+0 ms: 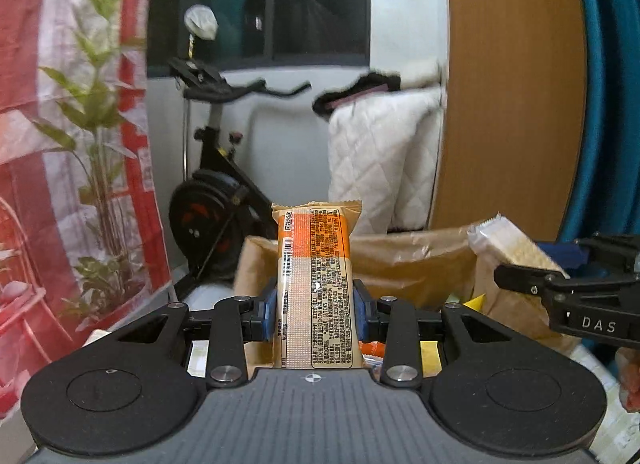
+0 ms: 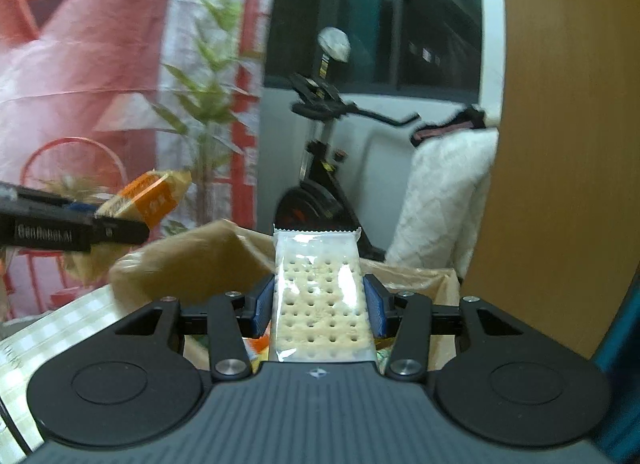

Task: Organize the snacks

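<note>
Both grippers carry a snack above the paper bag [image 1: 400, 260].
Left gripper [image 1: 314, 304] clamps the orange wafer pack [image 1: 316, 284]; right gripper [image 2: 320, 300] clamps the cracker pack [image 2: 320, 300]. Lower each well inside before opening the jaws.

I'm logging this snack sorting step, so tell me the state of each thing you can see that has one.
left gripper: shut on the orange snack pack.
orange snack pack: sealed, held lengthwise, lifted above the bag.
right gripper: shut on the cracker pack.
cracker pack: sealed in clear wrap, held lengthwise.
brown paper bag: open at the top, crumpled.
</note>
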